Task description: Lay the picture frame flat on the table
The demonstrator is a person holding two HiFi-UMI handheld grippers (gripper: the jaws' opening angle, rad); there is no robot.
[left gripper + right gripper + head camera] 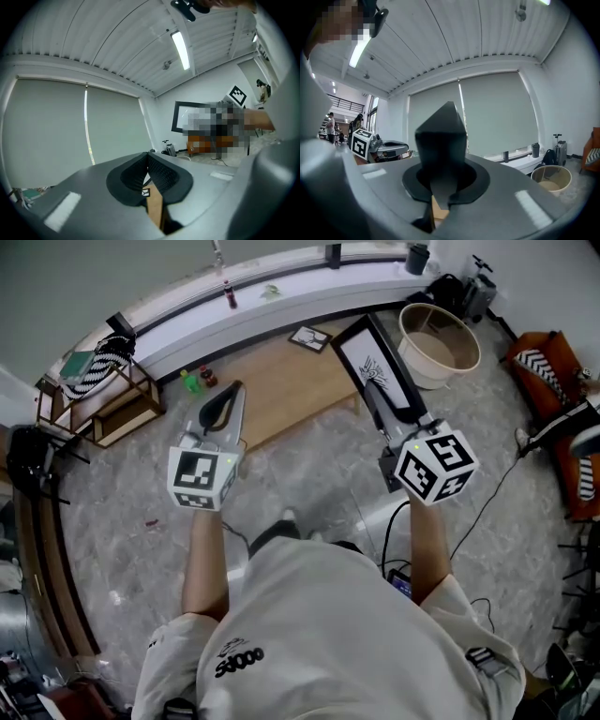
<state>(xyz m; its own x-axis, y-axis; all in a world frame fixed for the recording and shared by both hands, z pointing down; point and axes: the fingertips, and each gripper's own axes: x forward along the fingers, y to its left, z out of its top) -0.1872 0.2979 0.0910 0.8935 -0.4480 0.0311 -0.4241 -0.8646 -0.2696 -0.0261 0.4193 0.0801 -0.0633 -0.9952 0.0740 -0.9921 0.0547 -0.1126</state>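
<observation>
The grey marbled floor (pixel 309 474) fills most of the head view, and the wooden counter (pixel 281 395) lies at far centre under a white sill. A round basket (pixel 439 343) stands on the floor right of the counter. The right gripper view shows it low at its right edge (pixel 551 180).

The frame (pixel 375 362) is in the air at the counter's right end, between the counter and the basket. It is black-edged, with a white face and a dark drawing. Only the head view shows that face. In the right gripper view the frame (pixel 440 136) is a dark slab seen edge-on, rising to a point. Its long axis runs from near right to far left, and the far end points over the counter's corner.

The right gripper (pixel 389 413) is clamped on the frame's near end, with its pads (pixel 461 180) tight against the thin edge. The left gripper (pixel 232 395) hangs over the counter's near edge, closed and empty. In its own view its tips (pixel 147 157) meet, with wood showing below them.

A small frame (pixel 309 337) lies flat on the far counter.
</observation>
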